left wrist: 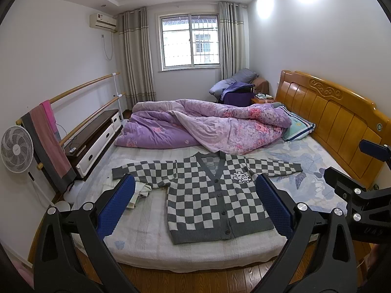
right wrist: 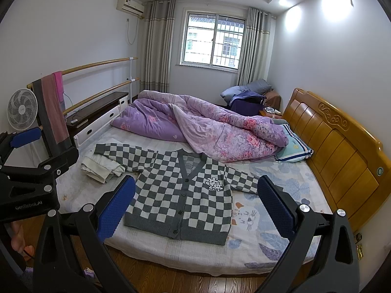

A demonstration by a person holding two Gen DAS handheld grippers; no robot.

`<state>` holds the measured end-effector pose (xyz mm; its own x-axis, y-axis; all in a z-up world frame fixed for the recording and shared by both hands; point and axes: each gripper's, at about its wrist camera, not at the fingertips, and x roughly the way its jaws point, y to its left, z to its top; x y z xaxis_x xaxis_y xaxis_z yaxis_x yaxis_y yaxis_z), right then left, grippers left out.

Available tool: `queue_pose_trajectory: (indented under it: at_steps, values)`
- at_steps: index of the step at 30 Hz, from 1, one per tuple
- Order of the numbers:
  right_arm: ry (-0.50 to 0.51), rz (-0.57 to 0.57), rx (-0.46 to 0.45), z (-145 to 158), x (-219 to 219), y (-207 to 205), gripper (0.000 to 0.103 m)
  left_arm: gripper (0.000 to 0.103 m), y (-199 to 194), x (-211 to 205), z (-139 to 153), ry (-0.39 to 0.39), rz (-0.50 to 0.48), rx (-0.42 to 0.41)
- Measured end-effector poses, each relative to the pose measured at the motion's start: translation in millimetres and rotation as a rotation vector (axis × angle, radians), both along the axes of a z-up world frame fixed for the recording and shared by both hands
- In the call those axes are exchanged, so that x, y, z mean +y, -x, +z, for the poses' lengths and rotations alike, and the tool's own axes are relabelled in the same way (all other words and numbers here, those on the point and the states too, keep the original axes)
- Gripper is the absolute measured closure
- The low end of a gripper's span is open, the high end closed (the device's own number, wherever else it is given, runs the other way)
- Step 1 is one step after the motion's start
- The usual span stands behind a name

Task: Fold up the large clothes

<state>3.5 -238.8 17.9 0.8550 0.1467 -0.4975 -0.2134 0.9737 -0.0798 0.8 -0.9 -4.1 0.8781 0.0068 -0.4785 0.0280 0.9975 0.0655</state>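
A grey and white checkered cardigan point(left wrist: 207, 195) lies flat on the bed, buttoned, front up, both sleeves spread out. It also shows in the right wrist view point(right wrist: 180, 200). My left gripper point(left wrist: 195, 195) is open and empty, held above the near edge of the bed in front of the cardigan. My right gripper point(right wrist: 196, 195) is open and empty too, beside the left one. The right gripper's black frame shows at the right edge of the left wrist view point(left wrist: 359, 195); the left gripper's frame shows at the left of the right wrist view point(right wrist: 31, 178).
A purple floral quilt point(left wrist: 202, 124) is bunched across the far half of the bed. A striped pillow point(left wrist: 297, 127) lies by the wooden headboard point(left wrist: 337, 119). Folded pale cloth point(right wrist: 102, 167) sits under the left sleeve. A fan point(left wrist: 16, 149), towel rails and a low cabinet point(left wrist: 97, 136) stand at left.
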Motion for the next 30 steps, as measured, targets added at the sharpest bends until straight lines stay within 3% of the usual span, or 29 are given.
queue_pose_trajectory:
  at_steps: [30]
  values:
    - [0.008, -0.002, 0.016, -23, -6, -10, 0.007, 0.005, -11, -14, -28, 0.009, -0.003, 0.010]
